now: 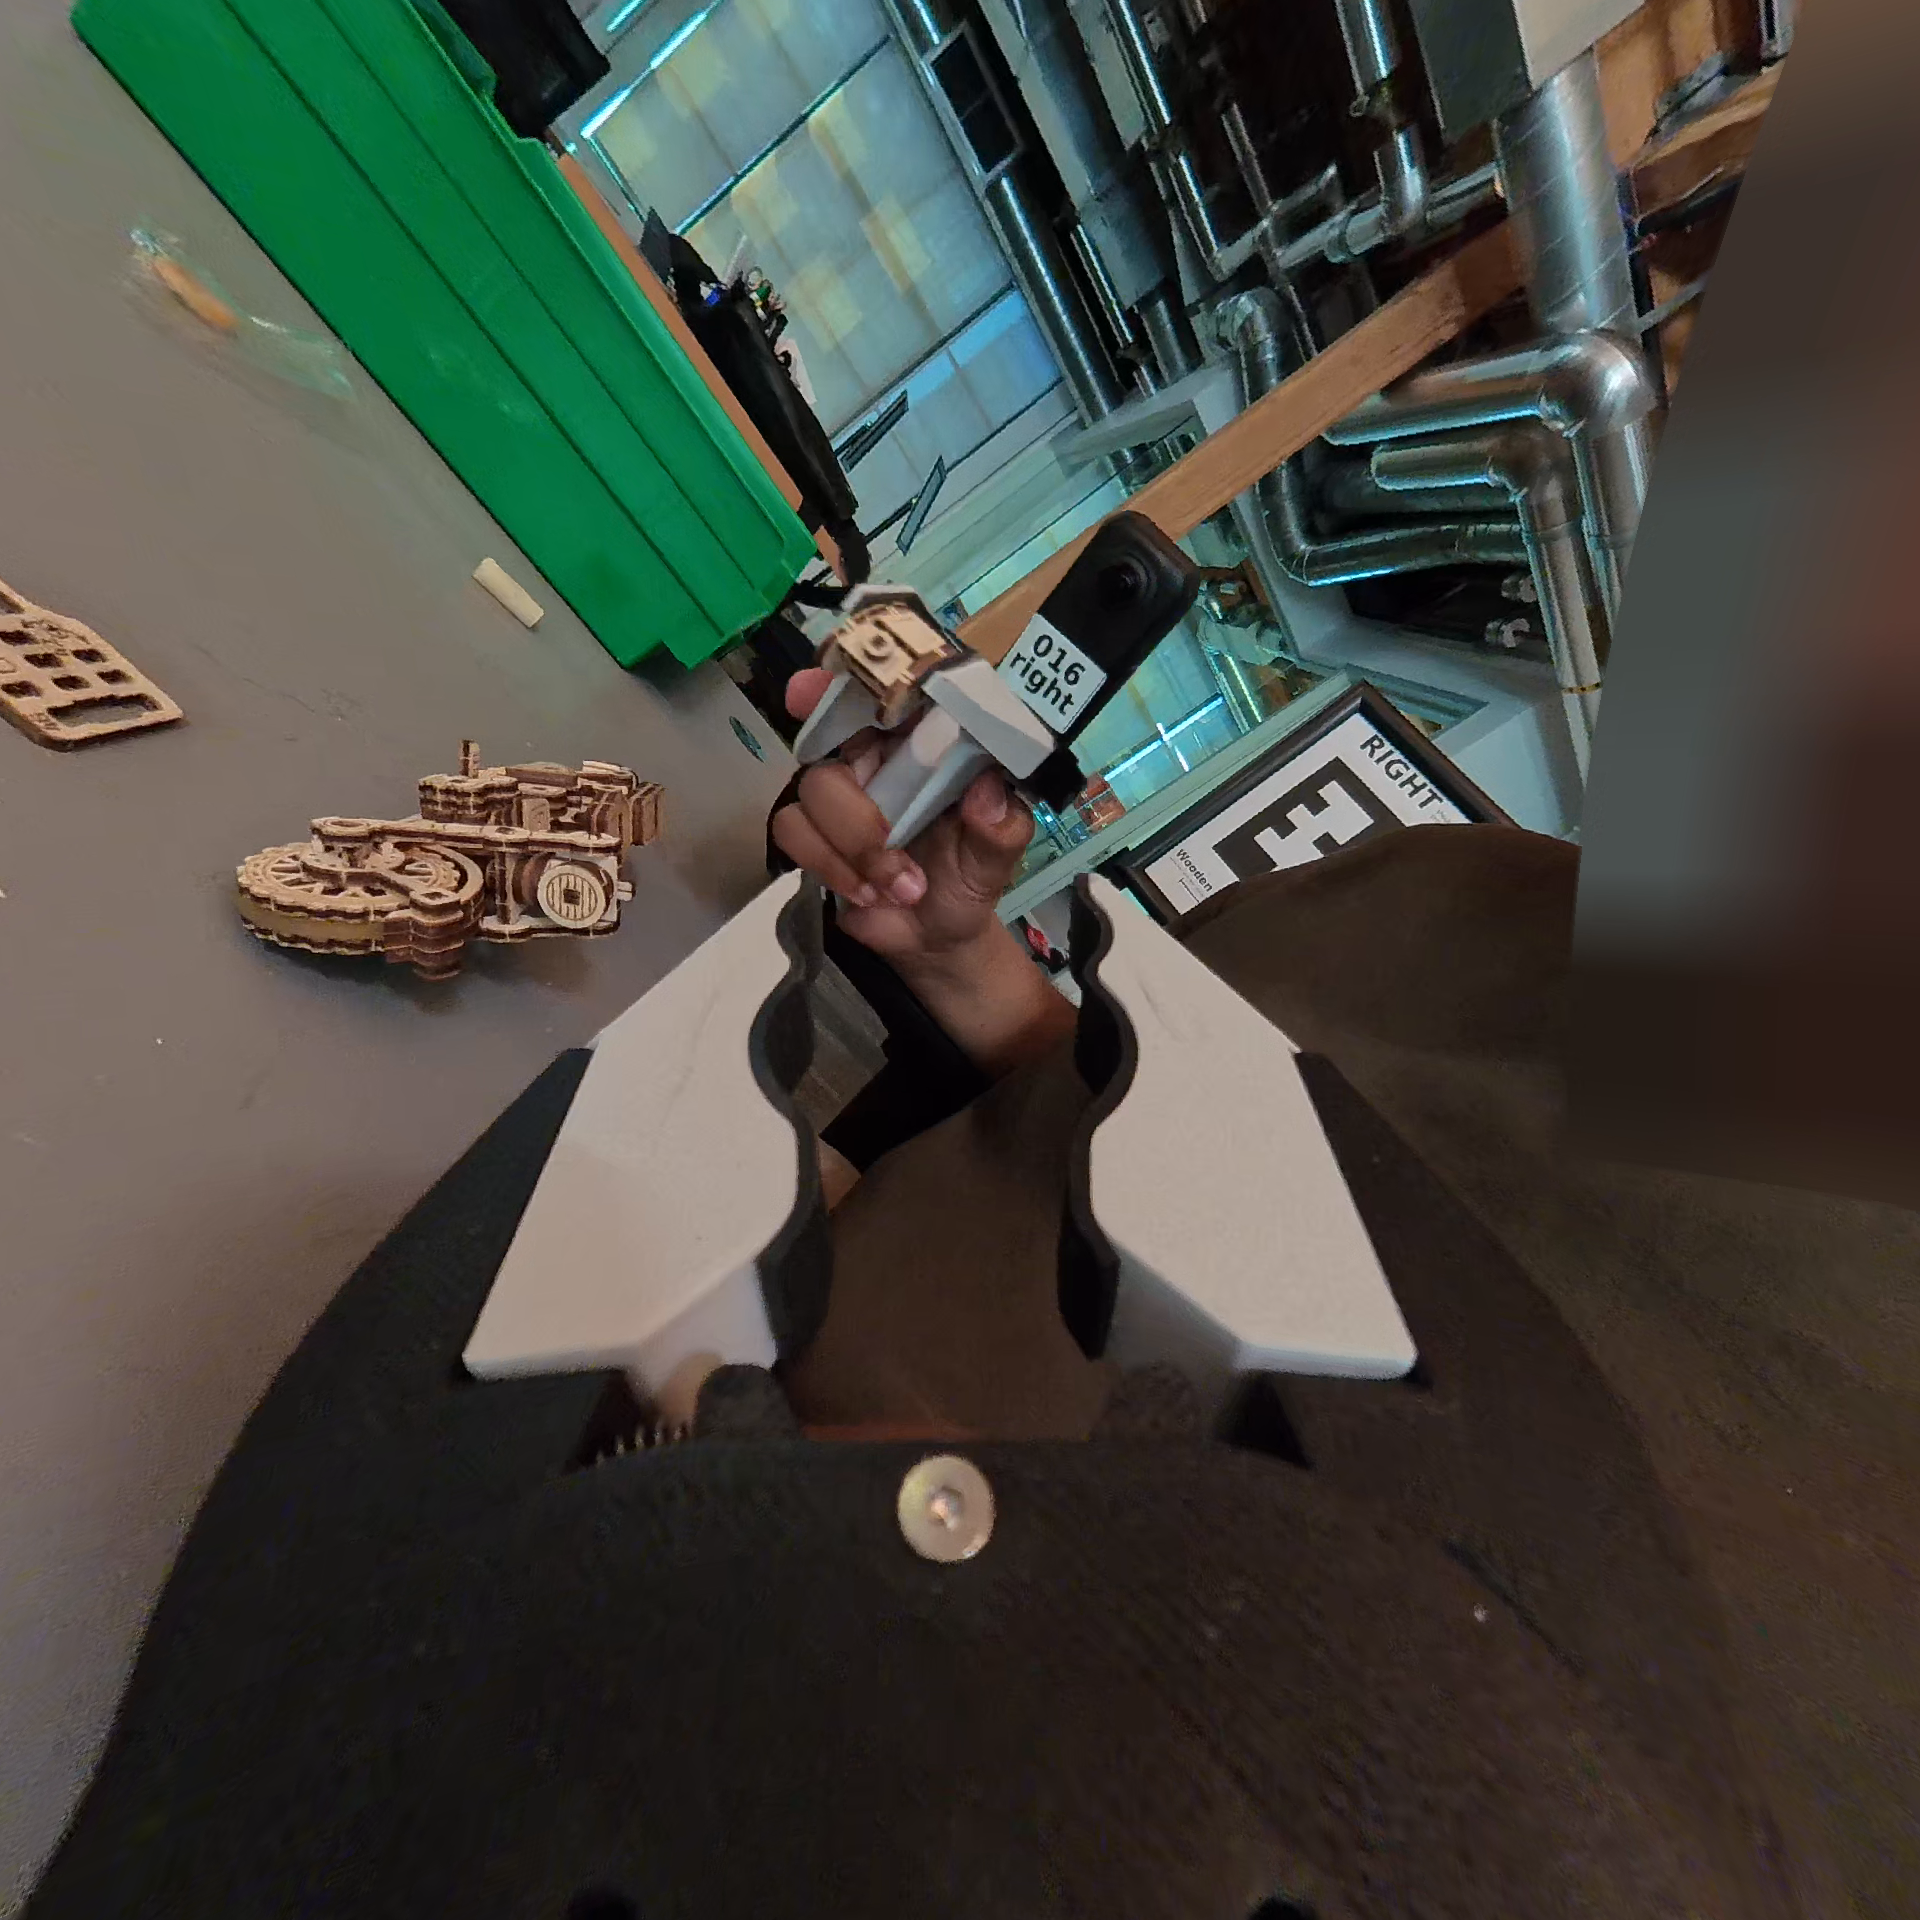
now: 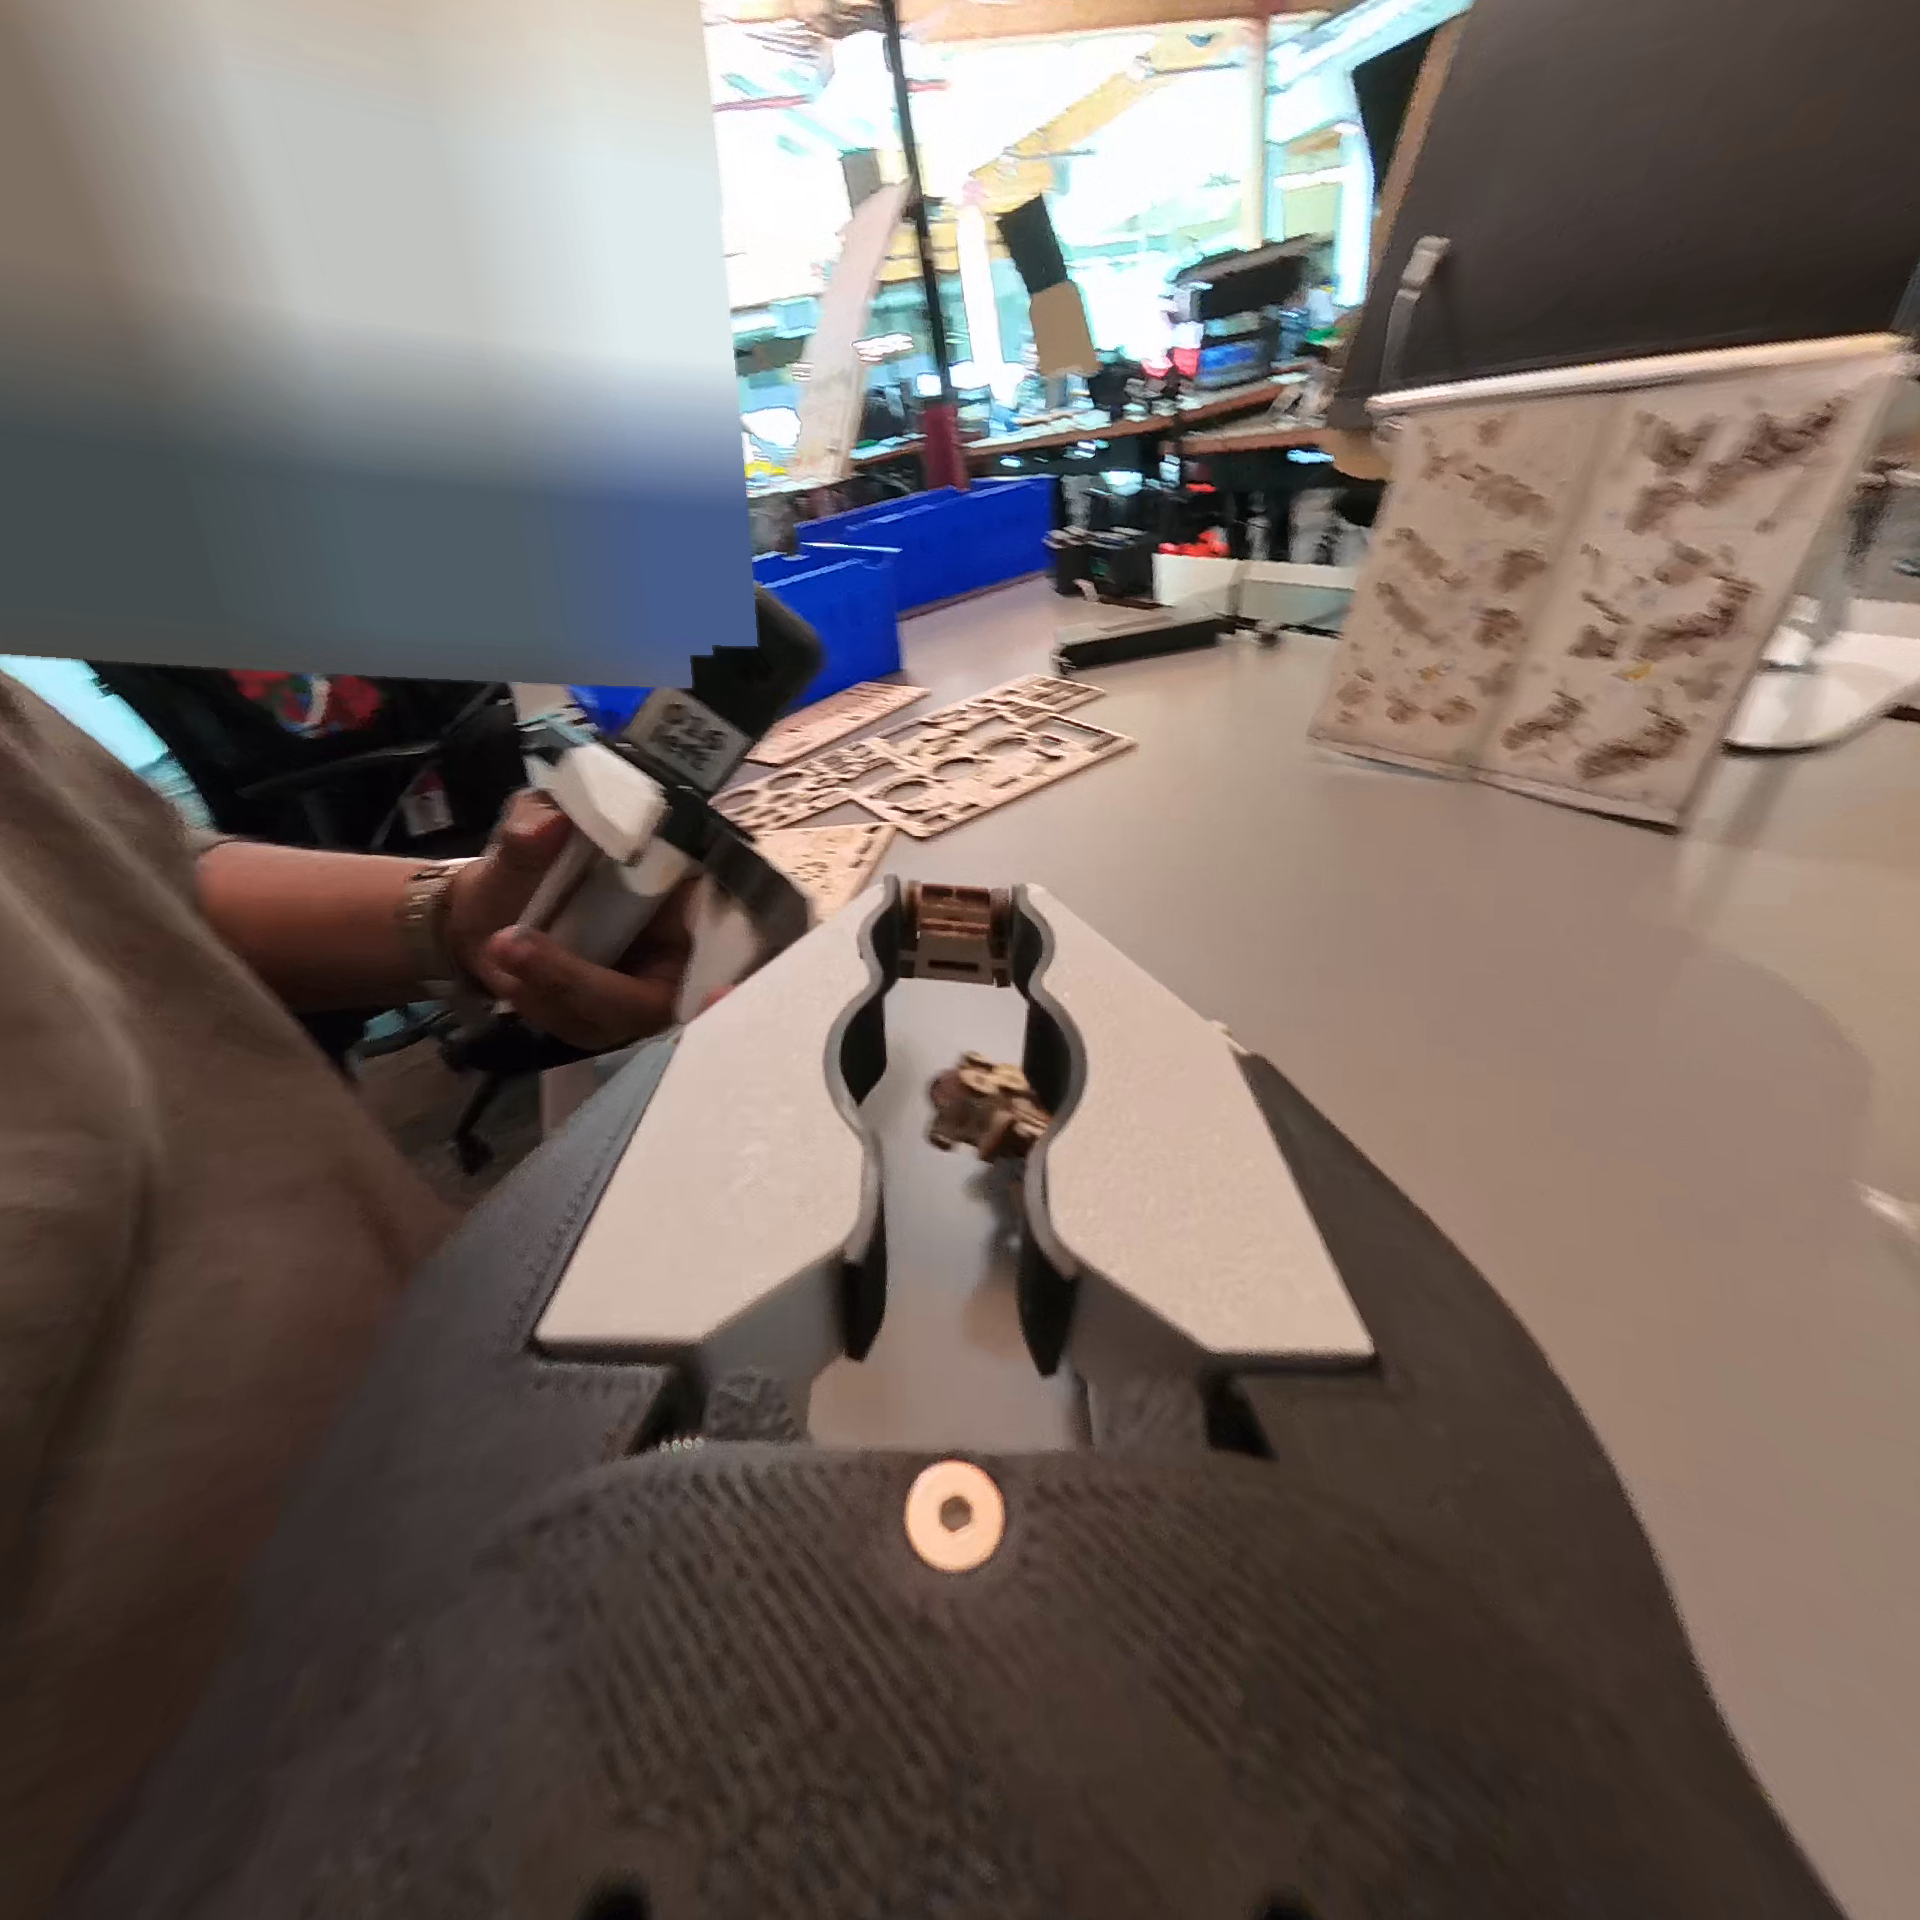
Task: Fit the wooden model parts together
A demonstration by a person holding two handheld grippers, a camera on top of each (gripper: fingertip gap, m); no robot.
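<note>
My right gripper (image 2: 956, 909) is shut on a small wooden part (image 2: 954, 932) held at its fingertips, lifted above the grey table (image 2: 1455, 1039). The left wrist view shows this gripper (image 1: 883, 665) in a person's hand (image 1: 914, 862), with the part (image 1: 878, 642) in its tips. My left gripper (image 1: 940, 904) is open and empty, and points at that hand. The larger wooden model (image 1: 447, 862), with wheels and gears, lies on the table to the left. It also shows blurred below my right gripper's fingers in the right wrist view (image 2: 982, 1112).
Punched-out wooden sheets (image 2: 935, 758) lie farther back on the table, and one shows in the left wrist view (image 1: 62, 675). An open instruction booklet (image 2: 1590, 592) stands at the right under a monitor (image 2: 1662, 177). A green bin (image 1: 447, 291) stands at the table's far edge, with a small white piece (image 1: 509, 592) near it. My hands' fingertips stand some 8 cm from each other.
</note>
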